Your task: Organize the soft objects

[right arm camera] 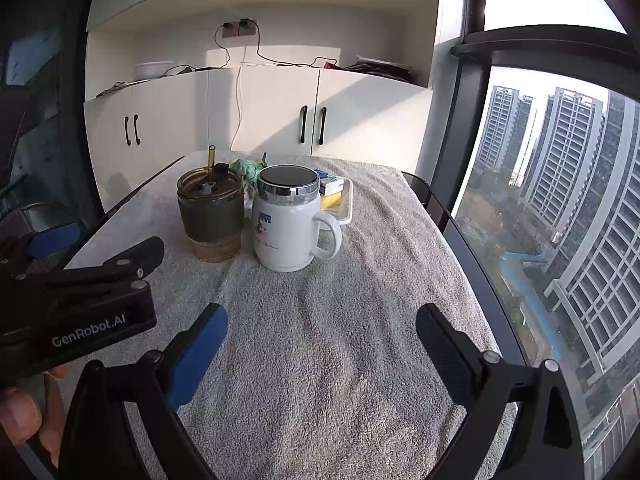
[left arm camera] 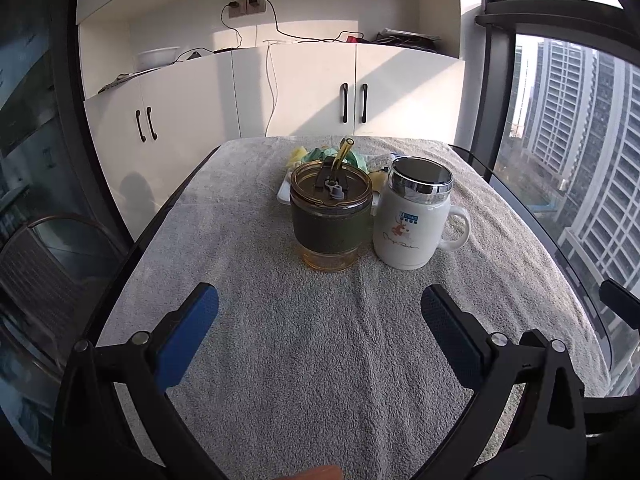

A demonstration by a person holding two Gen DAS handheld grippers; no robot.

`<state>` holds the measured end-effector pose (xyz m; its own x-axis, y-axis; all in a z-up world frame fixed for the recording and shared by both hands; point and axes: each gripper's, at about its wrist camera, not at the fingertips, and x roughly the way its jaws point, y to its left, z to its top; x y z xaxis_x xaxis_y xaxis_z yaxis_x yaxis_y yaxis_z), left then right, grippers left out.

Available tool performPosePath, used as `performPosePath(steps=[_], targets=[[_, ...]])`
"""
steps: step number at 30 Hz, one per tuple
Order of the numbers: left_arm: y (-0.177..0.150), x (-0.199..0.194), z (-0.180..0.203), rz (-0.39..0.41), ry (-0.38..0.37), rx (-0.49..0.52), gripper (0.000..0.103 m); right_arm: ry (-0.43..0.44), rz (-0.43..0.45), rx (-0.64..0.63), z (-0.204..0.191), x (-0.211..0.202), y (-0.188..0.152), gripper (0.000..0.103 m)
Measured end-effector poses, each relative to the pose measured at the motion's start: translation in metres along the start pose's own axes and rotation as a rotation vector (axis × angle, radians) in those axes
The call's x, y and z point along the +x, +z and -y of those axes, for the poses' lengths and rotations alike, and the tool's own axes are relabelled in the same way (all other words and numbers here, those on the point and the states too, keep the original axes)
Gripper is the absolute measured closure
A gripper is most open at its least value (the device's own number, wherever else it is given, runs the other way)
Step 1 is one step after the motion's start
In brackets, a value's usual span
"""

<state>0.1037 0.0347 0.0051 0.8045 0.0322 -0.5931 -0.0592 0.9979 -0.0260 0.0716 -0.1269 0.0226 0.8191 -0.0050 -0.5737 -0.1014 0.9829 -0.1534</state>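
Note:
Behind two cups at the far end of the table, a white tray [right arm camera: 348,210] holds soft things: a green crumpled one [right arm camera: 245,169], a yellow one [right arm camera: 333,200] and a blue-and-white piece [right arm camera: 329,185]. In the left wrist view the tray [left arm camera: 283,194] is mostly hidden, with only green [left arm camera: 316,155] and yellow bits showing. My left gripper [left arm camera: 320,312] hangs open and holds nothing over the near part of the towel, well short of the cups. My right gripper [right arm camera: 322,334] is open too, beside it on the right. The left gripper [right arm camera: 118,242] also shows at that view's left edge.
An amber glass tumbler [left arm camera: 331,216] with a dark sleeve and straw stands next to a white lidded mug [left arm camera: 416,220], both in front of the tray. A grey towel [left arm camera: 320,380] covers the table. White cabinets stand beyond, a window runs along the right, and a chair [left arm camera: 48,264] sits left.

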Motion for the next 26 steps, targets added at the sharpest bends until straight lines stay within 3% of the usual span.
performPosePath(steps=[26], targets=[[-0.0019, 0.0011, 0.0011, 0.001, -0.025, 0.000, 0.000, 0.005, -0.001, -0.004, 0.0017, 0.0007, -0.0010, 0.006]])
